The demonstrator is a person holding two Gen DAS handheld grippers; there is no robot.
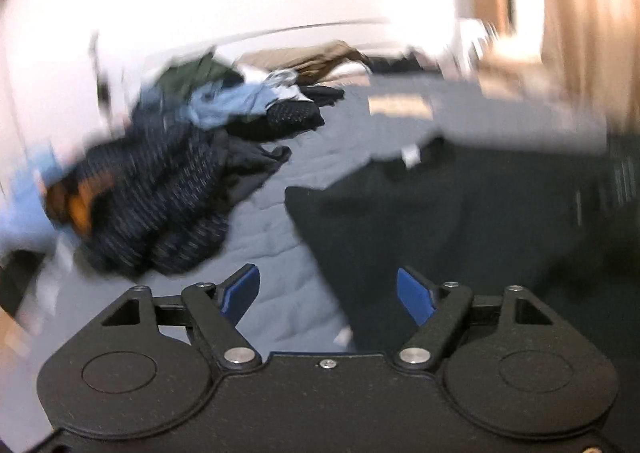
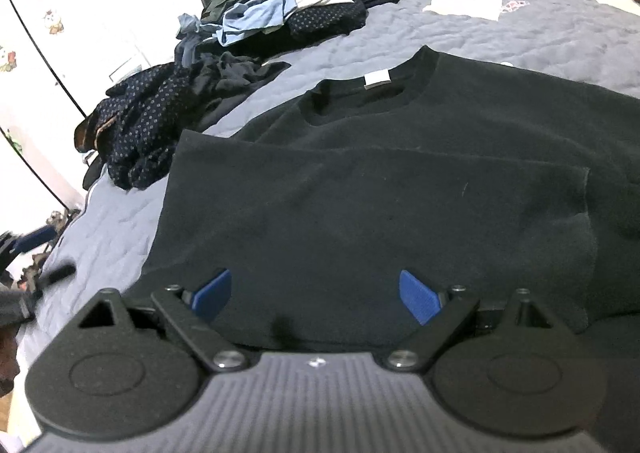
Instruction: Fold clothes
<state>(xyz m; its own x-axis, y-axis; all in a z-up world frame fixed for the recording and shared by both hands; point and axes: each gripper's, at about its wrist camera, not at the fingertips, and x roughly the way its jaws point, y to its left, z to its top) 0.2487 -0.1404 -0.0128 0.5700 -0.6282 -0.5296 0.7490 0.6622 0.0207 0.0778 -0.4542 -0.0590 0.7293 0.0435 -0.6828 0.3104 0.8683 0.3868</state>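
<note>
The black sweatshirt (image 2: pixel 400 189) lies flat on the grey quilt (image 2: pixel 540 25), neck and white label (image 2: pixel 377 77) pointing away from me, with one side panel already laid across the chest so that its hem runs level below the collar. My right gripper (image 2: pixel 316 295) hovers over the near edge, blue pads (image 2: pixel 418 295) spread wide and nothing between them. My left gripper (image 1: pixel 328 295) also stands wide and empty, above the garment's left border where cloth meets quilt; its view is blurred, so finer detail there cannot be told. As I judge it, the next fold wants the opposite side brought over to match: I should pinch both layers near the edge, lift only enough to clear, and lay it parallel to the first crease. The unsorted pile (image 2: pixel 240 17) sits beyond the shirt's left shoulder, near enough to snag a wide sweep.
</note>
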